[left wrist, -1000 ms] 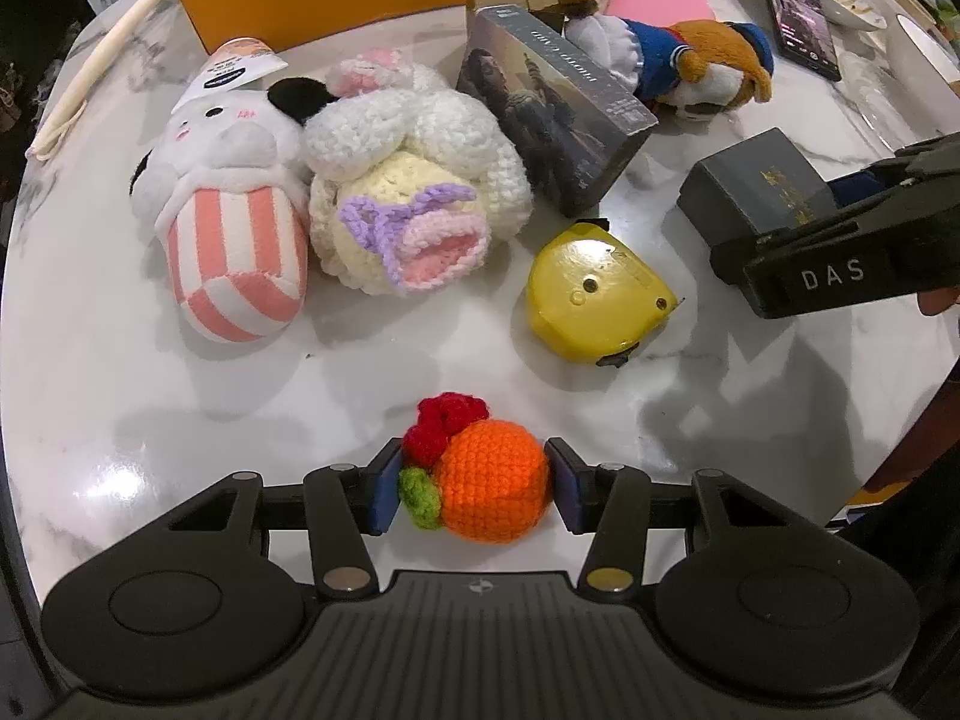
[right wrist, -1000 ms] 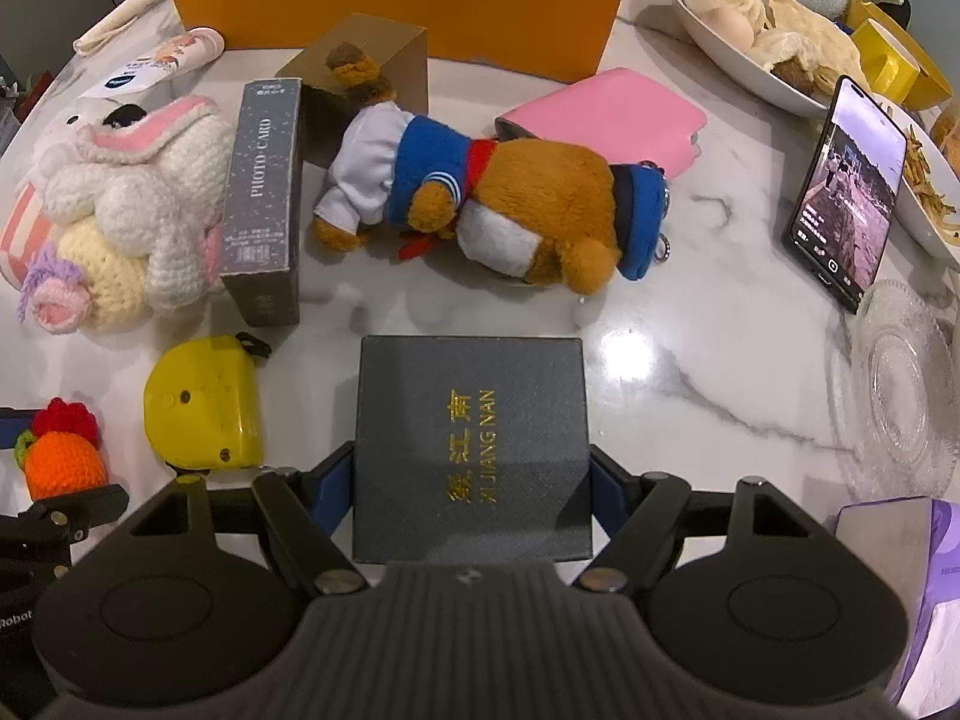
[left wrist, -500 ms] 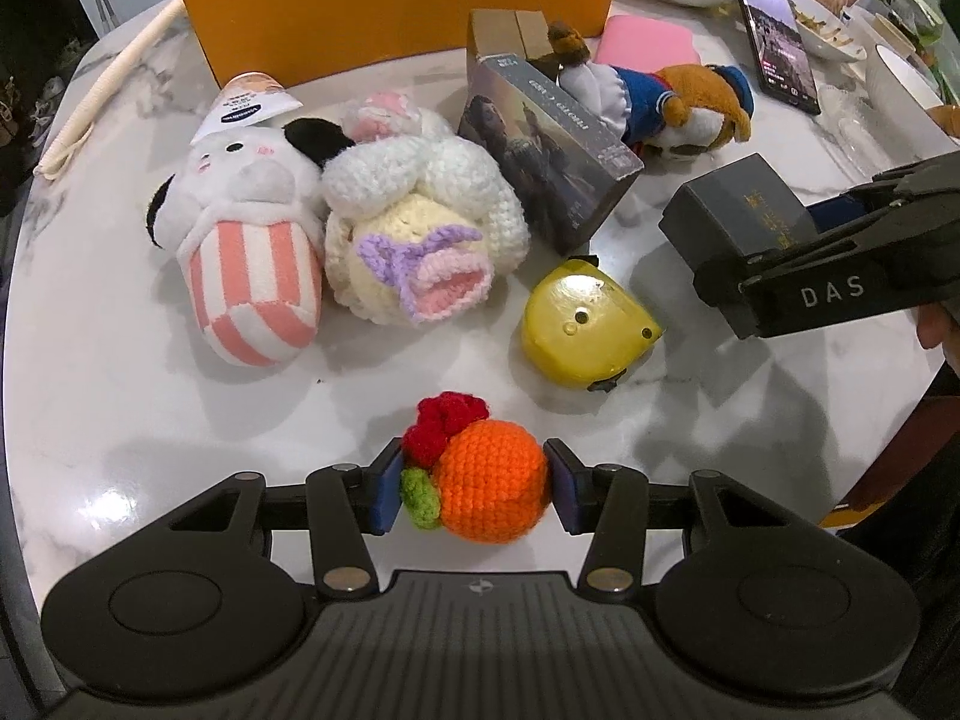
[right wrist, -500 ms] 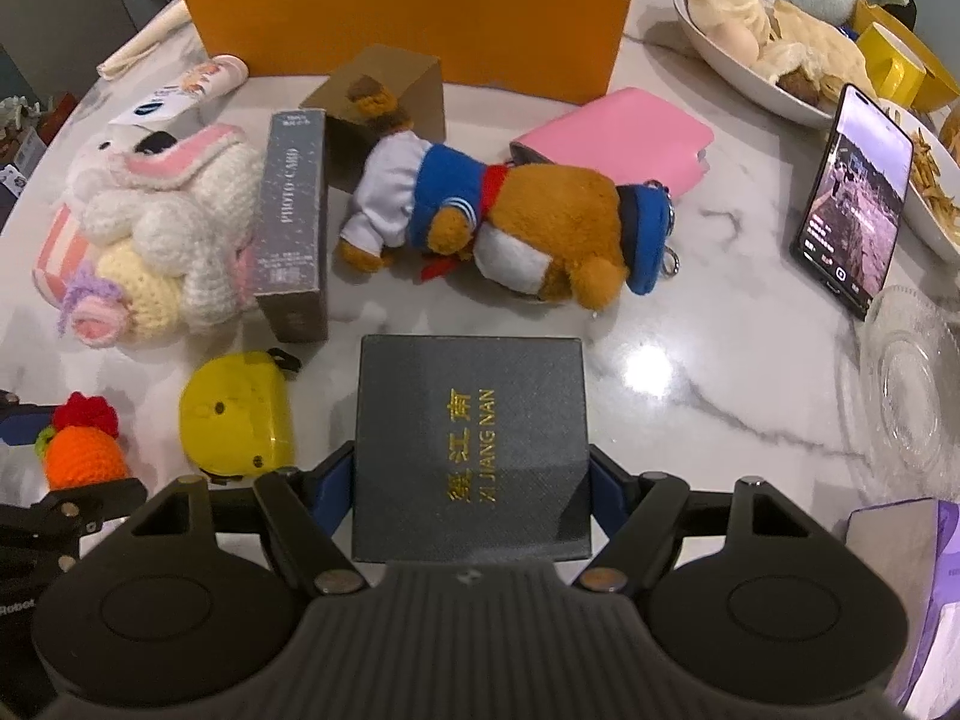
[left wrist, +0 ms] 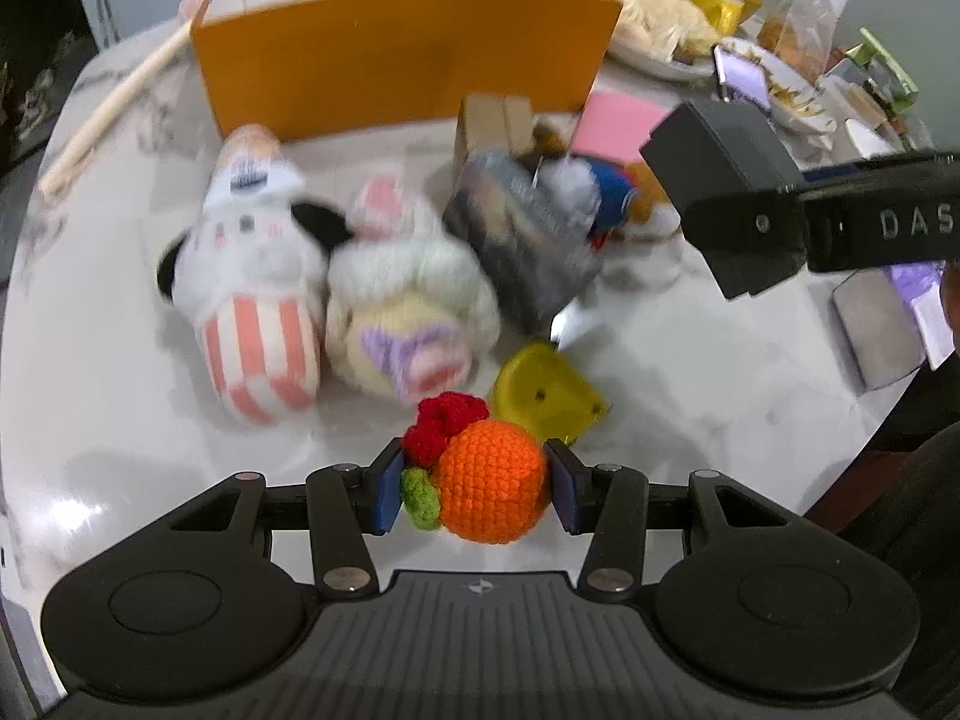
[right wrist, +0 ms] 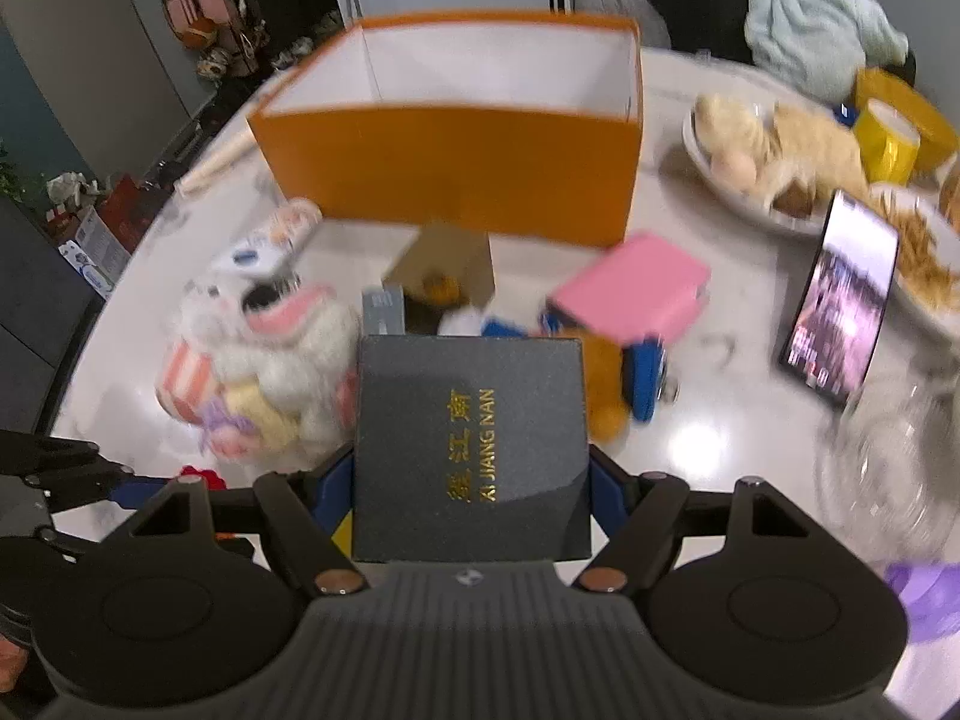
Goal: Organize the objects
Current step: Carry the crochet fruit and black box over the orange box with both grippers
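Since a second ago both tools have risen off the tabletop (left wrist: 108, 408) toward the orange box (right wrist: 456, 174). The left tool (left wrist: 474, 489) is clenched on the crocheted orange (left wrist: 489, 480); the right tool (right wrist: 471, 495) grips the dark box (right wrist: 471, 444) by its sides. Carried aloft, the soft orange could squirm out of a light pinch, and the dark box might clip the orange box's near wall if brought in low. The box's open interior looks empty and offers room.
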The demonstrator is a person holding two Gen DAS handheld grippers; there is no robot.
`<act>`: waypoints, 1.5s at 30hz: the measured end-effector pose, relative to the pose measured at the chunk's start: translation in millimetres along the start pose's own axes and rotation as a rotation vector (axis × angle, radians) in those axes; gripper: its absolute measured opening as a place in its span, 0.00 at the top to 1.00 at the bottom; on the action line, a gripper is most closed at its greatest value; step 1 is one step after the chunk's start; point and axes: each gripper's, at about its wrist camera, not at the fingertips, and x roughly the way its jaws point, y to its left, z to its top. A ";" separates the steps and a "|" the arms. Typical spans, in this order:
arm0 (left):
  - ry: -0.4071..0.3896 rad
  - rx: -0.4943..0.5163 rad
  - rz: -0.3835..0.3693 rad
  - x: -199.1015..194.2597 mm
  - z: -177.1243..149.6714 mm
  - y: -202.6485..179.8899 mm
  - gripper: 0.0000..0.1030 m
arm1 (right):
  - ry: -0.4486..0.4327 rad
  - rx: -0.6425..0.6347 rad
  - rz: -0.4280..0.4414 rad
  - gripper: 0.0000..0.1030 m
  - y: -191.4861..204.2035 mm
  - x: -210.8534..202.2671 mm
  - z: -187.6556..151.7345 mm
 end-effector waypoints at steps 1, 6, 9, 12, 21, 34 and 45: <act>-0.012 -0.002 -0.001 -4.1 5.7 0.6 0.46 | -0.014 -0.004 -0.002 0.25 -0.5 -6.3 6.4; -0.085 0.005 0.016 -29.5 42.6 5.0 0.46 | -0.076 -0.018 -0.019 0.25 -3.1 -30.4 39.5; -0.120 0.006 0.030 -40.1 65.3 10.2 0.46 | -0.098 -0.023 -0.026 0.25 -5.8 -41.0 56.6; -0.141 -0.002 0.043 -43.2 85.7 17.6 0.46 | -0.108 -0.023 -0.030 0.25 -6.3 -44.3 71.2; -0.150 -0.045 0.043 -42.6 144.7 44.0 0.46 | -0.124 -0.022 -0.041 0.25 -2.3 -38.9 115.0; -0.170 -0.145 0.136 23.4 234.0 83.5 0.46 | -0.119 -0.021 -0.111 0.25 5.9 40.0 201.7; -0.079 -0.143 0.220 74.5 242.9 98.4 0.46 | -0.034 -0.008 -0.126 0.25 5.4 117.4 214.3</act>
